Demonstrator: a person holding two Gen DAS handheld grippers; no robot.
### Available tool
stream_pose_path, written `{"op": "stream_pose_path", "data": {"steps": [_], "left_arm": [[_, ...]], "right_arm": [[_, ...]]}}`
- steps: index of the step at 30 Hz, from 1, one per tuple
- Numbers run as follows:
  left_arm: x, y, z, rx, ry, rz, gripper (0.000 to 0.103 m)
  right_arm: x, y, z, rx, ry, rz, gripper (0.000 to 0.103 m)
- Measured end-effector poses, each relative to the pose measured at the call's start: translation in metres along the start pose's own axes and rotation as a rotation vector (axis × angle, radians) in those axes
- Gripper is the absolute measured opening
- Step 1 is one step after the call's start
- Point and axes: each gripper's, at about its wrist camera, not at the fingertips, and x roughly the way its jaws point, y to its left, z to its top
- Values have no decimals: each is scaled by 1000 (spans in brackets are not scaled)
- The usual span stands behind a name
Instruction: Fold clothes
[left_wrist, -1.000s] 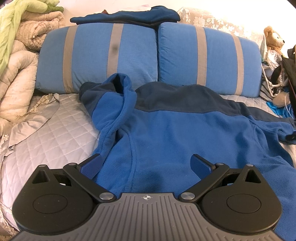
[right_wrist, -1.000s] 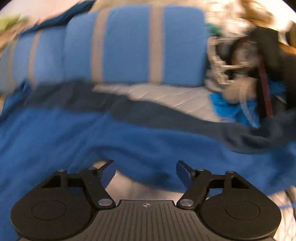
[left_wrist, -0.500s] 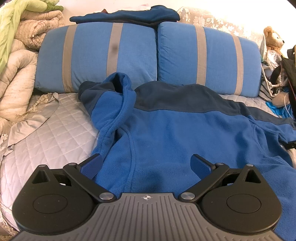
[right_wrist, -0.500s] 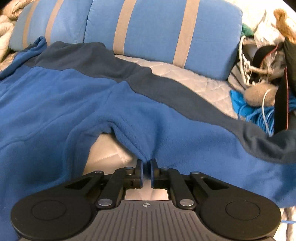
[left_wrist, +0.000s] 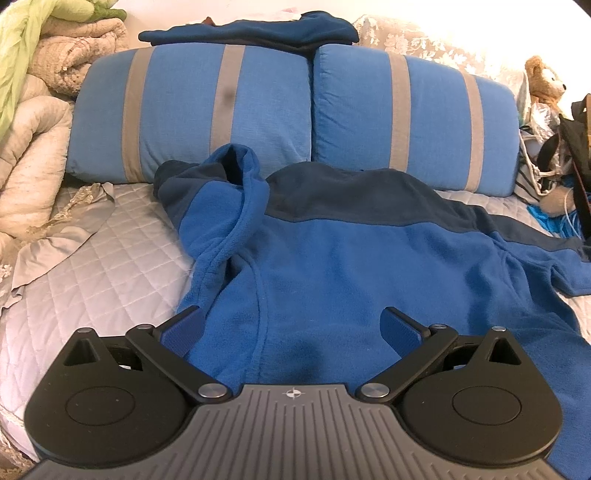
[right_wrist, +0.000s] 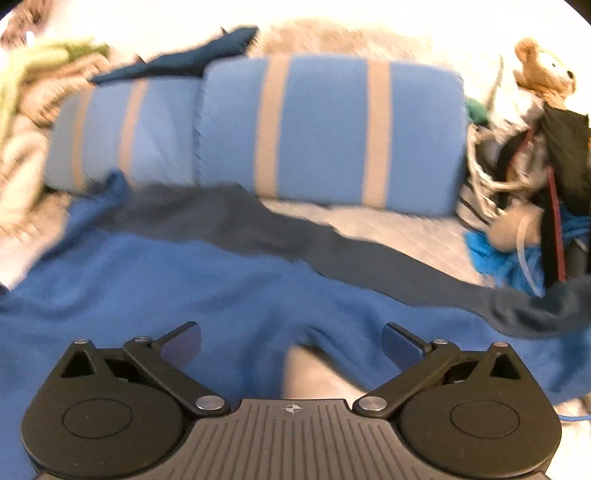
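A blue fleece jacket (left_wrist: 351, 266) with dark navy shoulders lies spread on the quilted bed, its collar bunched up at the left and one sleeve (left_wrist: 554, 254) stretched to the right. My left gripper (left_wrist: 291, 328) hovers open over the jacket's lower body with nothing between its fingers. In the blurred right wrist view the same jacket (right_wrist: 184, 280) fills the foreground, its navy sleeve (right_wrist: 424, 273) running to the right. My right gripper (right_wrist: 291, 341) is above the armpit fold, its jaws opening wide, and no cloth is between the pads.
Two blue pillows (left_wrist: 295, 110) with tan stripes stand behind the jacket, a folded navy garment (left_wrist: 251, 31) on top. Bundled quilts (left_wrist: 33, 122) fill the left side. A teddy bear (left_wrist: 545, 83), bags and cords crowd the right. Grey quilted bed cover (left_wrist: 103, 280) shows at the left.
Half a second ago my right gripper was shut on the fold under the sleeve; it has let go, opened wide and pulled up and back. The left gripper has not moved.
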Motion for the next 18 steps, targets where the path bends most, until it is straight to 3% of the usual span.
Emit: {"op": "stream_pose_path", "data": {"steps": [5,9,14,18], "left_arm": [[5,2,2,-8,35,-34,103],[17,19,10,-65,141,-176,103],[13,54,35,-187,73,-276,103],[23,73,71,-162,-2,-302,103]], "right_arm": [[5,53,11,62,-5,134,103],[27,89,4,148,58,252,103],[45,124,-13,231,133,226,103],[43,143,-14,167,105,147,103]]}}
